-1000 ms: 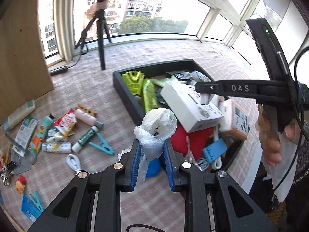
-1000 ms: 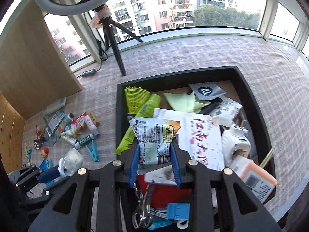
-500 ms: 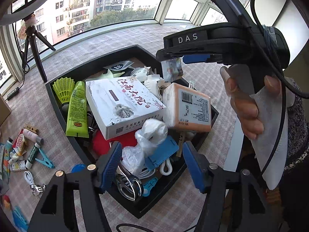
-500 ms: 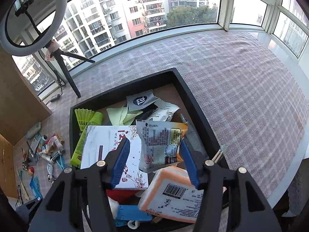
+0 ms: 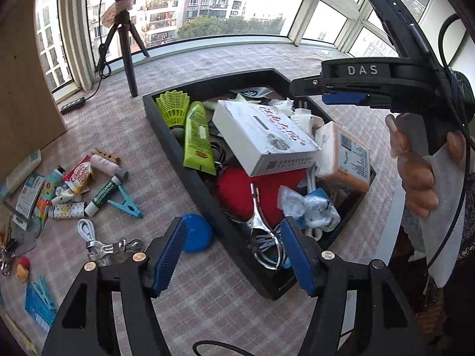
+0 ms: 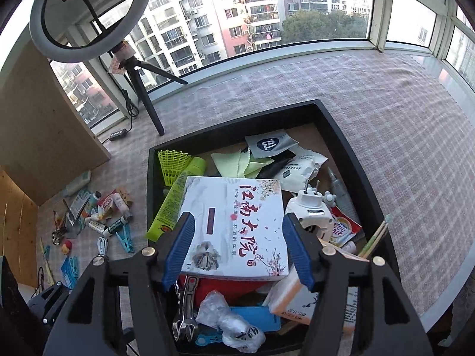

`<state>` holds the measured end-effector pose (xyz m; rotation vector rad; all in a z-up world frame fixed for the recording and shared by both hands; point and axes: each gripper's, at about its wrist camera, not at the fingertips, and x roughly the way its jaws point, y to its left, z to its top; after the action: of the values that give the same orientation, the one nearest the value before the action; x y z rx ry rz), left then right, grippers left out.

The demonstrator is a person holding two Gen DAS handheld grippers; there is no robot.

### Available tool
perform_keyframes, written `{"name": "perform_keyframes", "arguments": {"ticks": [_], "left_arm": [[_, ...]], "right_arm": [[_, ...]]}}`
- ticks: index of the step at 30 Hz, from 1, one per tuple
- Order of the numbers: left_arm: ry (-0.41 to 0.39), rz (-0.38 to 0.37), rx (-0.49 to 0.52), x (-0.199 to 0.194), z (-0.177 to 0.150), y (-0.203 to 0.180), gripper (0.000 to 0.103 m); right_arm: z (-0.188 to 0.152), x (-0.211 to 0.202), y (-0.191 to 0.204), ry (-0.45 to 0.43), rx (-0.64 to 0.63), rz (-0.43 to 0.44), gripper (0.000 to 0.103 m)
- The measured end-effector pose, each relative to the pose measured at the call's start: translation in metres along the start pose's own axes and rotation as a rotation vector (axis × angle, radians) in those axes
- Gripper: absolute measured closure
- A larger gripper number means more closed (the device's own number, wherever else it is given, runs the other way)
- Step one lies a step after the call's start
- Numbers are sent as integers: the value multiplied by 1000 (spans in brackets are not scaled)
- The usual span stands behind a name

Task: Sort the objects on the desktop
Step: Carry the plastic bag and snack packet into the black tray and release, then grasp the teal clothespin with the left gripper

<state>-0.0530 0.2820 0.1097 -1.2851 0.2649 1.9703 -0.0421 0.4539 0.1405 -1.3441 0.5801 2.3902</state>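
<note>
Over the tray point(image 5: 166, 124), both hand-held grippers, left point(image 5: 233, 255) and right point(image 6: 237, 250), just released and empty; next, swing left toward the clutter point(image 5: 89, 178), grabbing singly.

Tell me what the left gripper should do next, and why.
Probably swing left toward the blue disc on the cloth. The left gripper is open and empty, the plastic bag already lies in the black tray, and loose items remain outside.
</note>
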Motion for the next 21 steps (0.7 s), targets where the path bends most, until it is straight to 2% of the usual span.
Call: {"name": "perform_keyframes", "arguments": {"ticks": [6, 14, 18, 21], "left_arm": [[3, 117, -139, -14, -38, 71, 41], [14, 260, -344, -33, -89, 166, 48], [30, 306, -402, -37, -104, 198, 51], [40, 317, -440, -35, -111, 215, 52]], "right_arm": [[-9, 11, 47, 28, -78, 65, 43], [-22, 33, 114, 83, -206, 140, 45], [-29, 49, 148, 136, -266, 174, 60], [-36, 64, 173, 174, -325, 178, 62]]}}
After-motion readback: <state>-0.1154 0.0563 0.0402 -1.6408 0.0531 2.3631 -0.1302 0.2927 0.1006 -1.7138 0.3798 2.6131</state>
